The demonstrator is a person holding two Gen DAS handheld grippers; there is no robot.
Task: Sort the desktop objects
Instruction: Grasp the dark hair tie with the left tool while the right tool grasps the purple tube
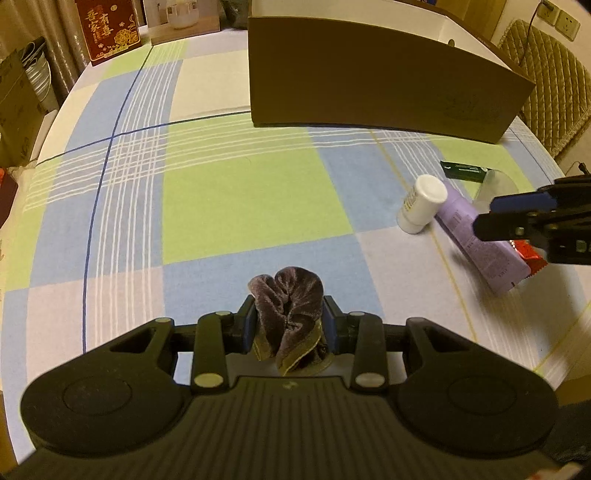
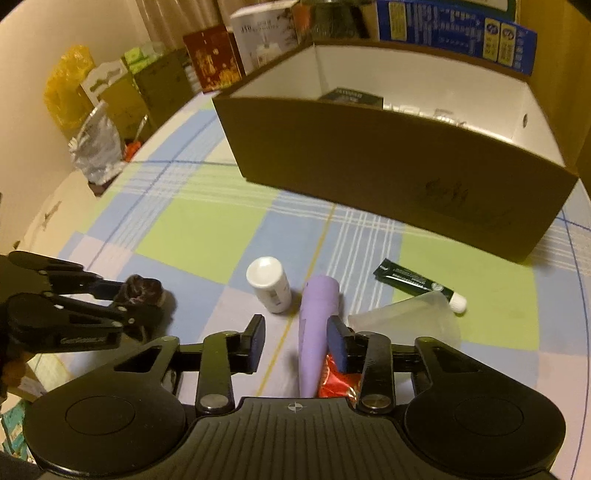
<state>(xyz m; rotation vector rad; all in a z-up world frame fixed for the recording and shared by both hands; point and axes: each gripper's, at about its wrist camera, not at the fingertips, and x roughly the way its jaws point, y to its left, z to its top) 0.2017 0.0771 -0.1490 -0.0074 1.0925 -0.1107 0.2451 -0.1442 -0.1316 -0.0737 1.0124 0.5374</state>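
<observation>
My left gripper [image 1: 290,319] is shut on a purple-brown velvet scrunchie [image 1: 291,306], which bunches up between the blue pads just above the checked cloth. The right wrist view shows that gripper [image 2: 125,301] and the scrunchie [image 2: 142,290] at the left. My right gripper [image 2: 297,334] stands open over a lilac tube [image 2: 317,317]. The tube touches the right pad, and a gap shows at the left pad. A red wrapper [image 2: 338,382] lies under that side. Beside the tube are a white bottle [image 2: 269,284], a dark green tube [image 2: 413,282] and a clear plastic piece [image 2: 406,319].
A big brown cardboard box [image 2: 388,166], white inside and holding several small packs, stands at the back of the table. A quilted chair back [image 1: 546,85] is at the right. A red gift box [image 1: 109,29] and cartons line the left edge.
</observation>
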